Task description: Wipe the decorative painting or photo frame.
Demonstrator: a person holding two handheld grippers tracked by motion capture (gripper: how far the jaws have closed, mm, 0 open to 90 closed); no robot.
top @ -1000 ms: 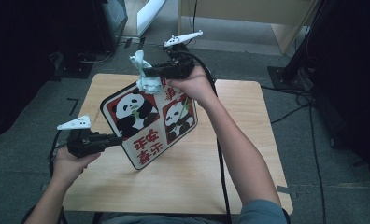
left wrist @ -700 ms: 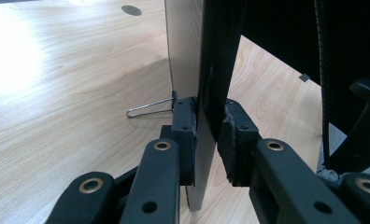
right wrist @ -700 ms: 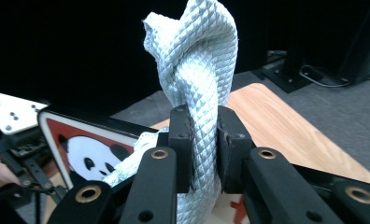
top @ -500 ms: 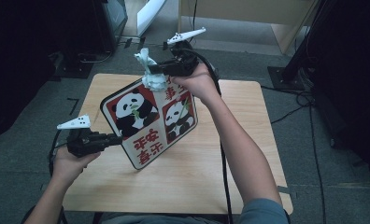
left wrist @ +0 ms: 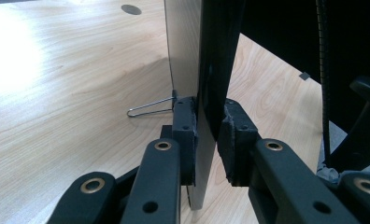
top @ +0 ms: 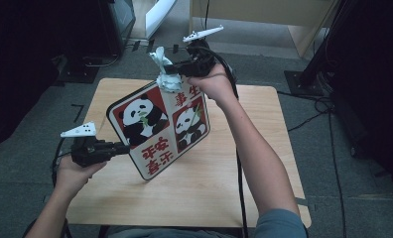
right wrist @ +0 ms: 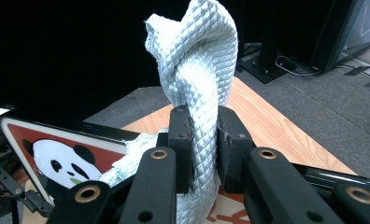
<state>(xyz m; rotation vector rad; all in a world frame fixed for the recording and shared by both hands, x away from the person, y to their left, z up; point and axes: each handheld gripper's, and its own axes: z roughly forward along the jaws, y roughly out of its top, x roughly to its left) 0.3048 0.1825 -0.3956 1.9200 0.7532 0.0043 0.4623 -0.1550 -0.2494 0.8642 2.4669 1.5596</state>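
A panda picture board (top: 160, 129) stands tilted on the wooden table (top: 224, 188), its left edge clamped between the closed pads of the left gripper (top: 126, 147), while the right gripper (top: 173, 71), above its top edge, pinches a crumpled pale cloth (top: 165, 74) pressed on the board.

The surface (top: 264, 163) is a light wood-grain top, bare around its near and right edges. It stands on a grey carpeted floor (top: 45, 114). Black cables (top: 328, 144) run across the floor to the right of the surface. A pale wooden cabinet (top: 264, 12) stands beyond the far edge. A dark stand base (top: 83, 74) rests on the floor at the far left. A round hole (left wrist: 131, 9) is set in the wood top. The right gripper view shows a dark equipment post (right wrist: 286, 32) with a cable at its foot.
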